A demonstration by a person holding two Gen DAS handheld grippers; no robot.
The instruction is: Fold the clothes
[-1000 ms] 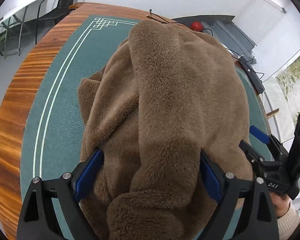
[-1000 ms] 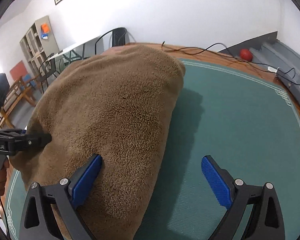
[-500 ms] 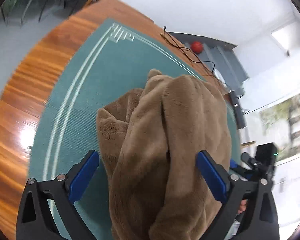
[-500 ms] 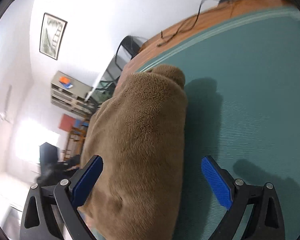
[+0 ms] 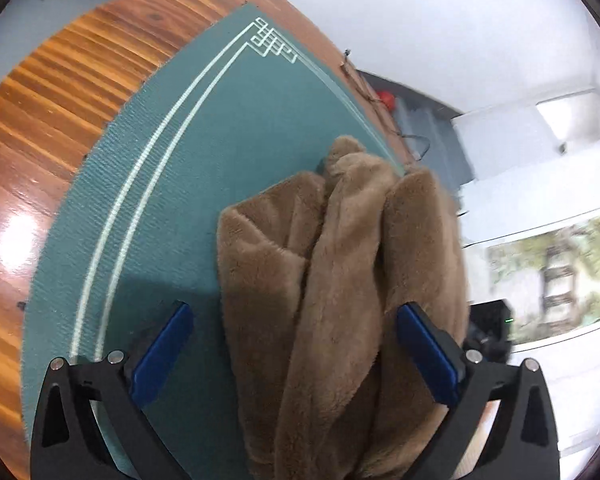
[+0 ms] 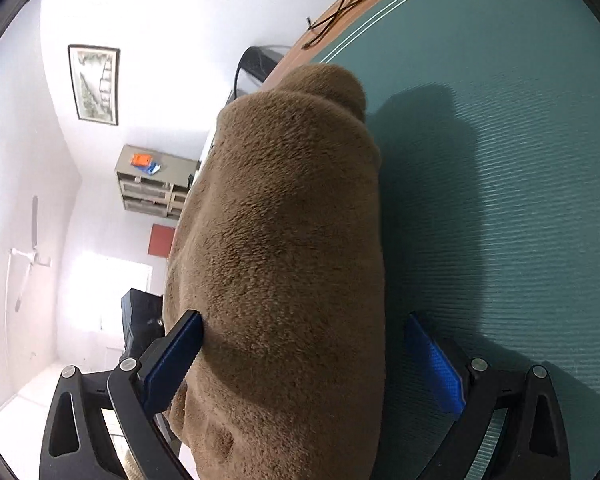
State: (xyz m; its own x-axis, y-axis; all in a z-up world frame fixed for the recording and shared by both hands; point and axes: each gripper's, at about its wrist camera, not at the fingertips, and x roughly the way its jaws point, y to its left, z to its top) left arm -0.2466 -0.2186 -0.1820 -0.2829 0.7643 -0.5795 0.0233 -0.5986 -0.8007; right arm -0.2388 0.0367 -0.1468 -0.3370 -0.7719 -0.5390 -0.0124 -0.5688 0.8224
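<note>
a brown fleece (image 5: 340,300) lies bunched on the green mat (image 5: 172,184) over the wooden counter (image 5: 40,120). the left claw (image 5: 296,360) has just been opening, its jaws apart round the fleece's folds. the right claw (image 6: 304,364) also gapes, its left pad (image 6: 176,356) touching the pile.

Wooden table (image 5: 40,128); green mat (image 5: 204,152) on it; brown fleece garment (image 5: 340,280) on mat.
</note>
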